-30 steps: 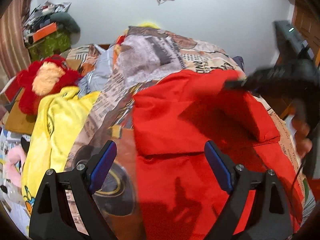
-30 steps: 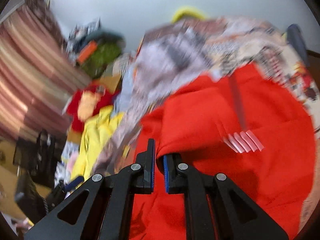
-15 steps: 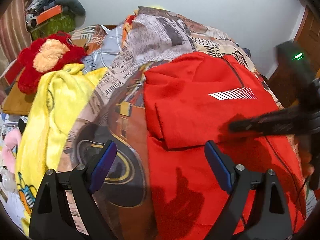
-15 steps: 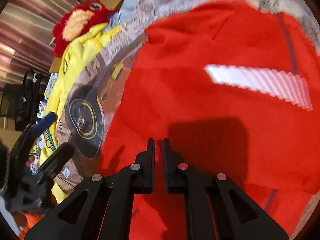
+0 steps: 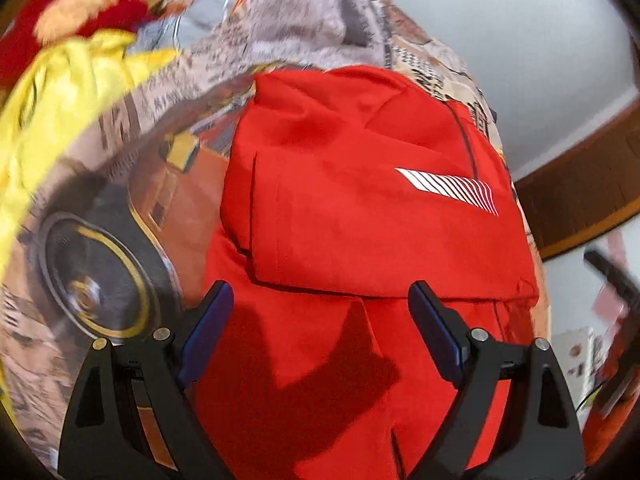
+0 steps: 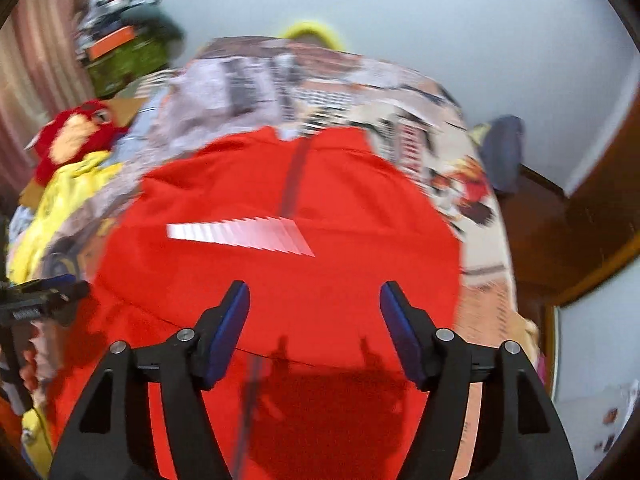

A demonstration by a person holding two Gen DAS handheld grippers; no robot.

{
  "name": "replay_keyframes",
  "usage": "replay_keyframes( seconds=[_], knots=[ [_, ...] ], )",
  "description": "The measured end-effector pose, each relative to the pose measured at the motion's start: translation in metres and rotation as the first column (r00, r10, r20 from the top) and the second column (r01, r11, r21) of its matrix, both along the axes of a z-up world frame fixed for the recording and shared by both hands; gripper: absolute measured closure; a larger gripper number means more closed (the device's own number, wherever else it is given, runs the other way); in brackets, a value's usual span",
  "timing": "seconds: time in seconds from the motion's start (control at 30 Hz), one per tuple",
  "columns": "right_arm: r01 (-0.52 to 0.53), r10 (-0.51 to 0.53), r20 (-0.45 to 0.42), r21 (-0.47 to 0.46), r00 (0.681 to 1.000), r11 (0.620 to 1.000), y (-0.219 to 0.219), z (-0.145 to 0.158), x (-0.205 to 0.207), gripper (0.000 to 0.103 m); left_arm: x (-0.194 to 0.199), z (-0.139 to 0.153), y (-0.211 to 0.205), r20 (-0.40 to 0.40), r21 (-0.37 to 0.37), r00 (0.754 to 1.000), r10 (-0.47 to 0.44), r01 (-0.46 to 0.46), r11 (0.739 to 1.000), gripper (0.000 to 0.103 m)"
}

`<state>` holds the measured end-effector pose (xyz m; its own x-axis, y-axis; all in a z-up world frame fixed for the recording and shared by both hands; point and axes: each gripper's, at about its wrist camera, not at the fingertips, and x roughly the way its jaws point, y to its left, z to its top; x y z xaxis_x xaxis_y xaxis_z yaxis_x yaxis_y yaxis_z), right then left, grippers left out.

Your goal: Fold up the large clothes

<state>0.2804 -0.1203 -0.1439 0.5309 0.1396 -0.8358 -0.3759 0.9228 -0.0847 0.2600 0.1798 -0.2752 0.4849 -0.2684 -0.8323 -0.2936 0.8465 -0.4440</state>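
Left tongs: black plastic arms, ribbed blue pads, jaws spread wide, nothing gripped, nothing between them but air above the red jacket. Right tongs: same build, blue pads, jaws have just been opening and now stand well apart, holding nothing, red cloth below them with no pad pressing on it.

Red jacket: smooth matte woven fabric, lies spread on the bed, 1 flap folded across the body so a straight lower edge runs just beyond the left tongs' tips. White striped logo on the folded part, slanted thin bars. Dark zipper line runs up the middle toward the collar. Tongs' shadows fall on the near cloth.

Bed cover: printed fabric, car wheel and newspaper-like pattern, brown and grey. Yellow fleece blanket bunched at the left edge, fuzzy. Red plush toy with pale face beyond it, fluffy. Green bag with orange item in the far corner, blurred. Striped curtain at left. Brown wooden door at right, cut off.

Right-wrist view heavily motion-blurred; logo smeared. Other gripper body pokes in at the left edge, partly cut off. Jacket's near hem is hidden behind the tongs.
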Motion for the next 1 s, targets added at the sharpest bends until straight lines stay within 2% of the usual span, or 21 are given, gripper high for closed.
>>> replay_keyframes(
  seconds=[0.07,0.17,0.27,0.33,0.4,0.53,0.57,0.6,0.63,0.7,0.8,0.87,0.93,1.0],
  knots=[
    [0.030,-0.030,-0.017,-0.004,0.999,1.000,-0.019,-0.008,0.001,0.039,0.004,-0.012,0.004,-0.032,-0.073,0.999,0.034,-0.036,0.997,0.016],
    [0.066,-0.067,-0.047,-0.013,0.997,0.998,-0.039,-0.024,0.002,0.039,0.007,-0.030,0.011,-0.075,-0.216,0.994,0.085,-0.099,0.971,0.016],
    [0.090,-0.090,-0.074,-0.011,0.993,0.996,-0.058,-0.035,0.003,0.039,0.008,-0.041,0.013,-0.096,-0.288,0.988,0.123,-0.146,0.946,0.018],
    [0.099,-0.098,-0.089,0.007,0.991,0.995,-0.070,-0.040,0.001,0.039,0.010,-0.046,0.013,-0.107,-0.310,0.985,0.139,-0.165,0.936,0.030],
    [0.114,-0.110,-0.107,0.030,0.988,0.993,-0.079,-0.045,0.001,0.039,0.014,-0.047,0.013,-0.115,-0.298,0.982,0.151,-0.179,0.938,0.045],
    [0.141,-0.132,-0.129,0.065,0.983,0.988,-0.091,-0.052,-0.001,0.039,0.022,-0.043,0.010,-0.103,-0.211,0.980,0.168,-0.187,0.960,0.060],
    [0.146,-0.136,-0.131,0.069,0.982,0.987,-0.092,-0.053,0.000,0.039,0.025,-0.038,0.007,-0.096,-0.153,0.981,0.171,-0.184,0.971,0.070],
    [0.148,-0.138,-0.133,0.071,0.981,0.986,-0.093,-0.054,0.000,0.039,0.026,-0.036,0.006,-0.093,-0.118,0.981,0.171,-0.182,0.976,0.084],
    [0.149,-0.139,-0.134,0.071,0.981,0.986,-0.094,-0.055,0.000,0.039,0.026,-0.031,0.002,-0.084,-0.046,0.981,0.177,-0.181,0.982,0.091],
    [0.151,-0.141,-0.130,0.068,0.981,0.986,-0.094,-0.055,0.001,0.039,0.027,-0.013,-0.010,-0.033,0.101,0.985,0.170,-0.166,0.981,0.095],
    [0.156,-0.146,-0.126,0.069,0.981,0.985,-0.095,-0.054,0.003,0.039,0.026,0.019,-0.032,0.067,0.276,0.991,0.113,-0.127,0.953,0.099],
    [0.160,-0.150,-0.122,0.073,0.981,0.984,-0.095,-0.052,0.004,0.039,0.022,0.042,-0.045,0.140,0.357,0.988,0.068,-0.115,0.927,0.099],
    [0.162,-0.153,-0.118,0.075,0.981,0.984,-0.094,-0.051,0.006,0.039,0.016,0.063,-0.049,0.204,0.397,0.978,0.033,-0.114,0.911,0.099],
    [0.162,-0.153,-0.114,0.073,0.982,0.984,-0.092,-0.051,0.006,0.039,0.016,0.073,-0.048,0.230,0.406,0.973,0.025,-0.119,0.906,0.099]
  ],
)
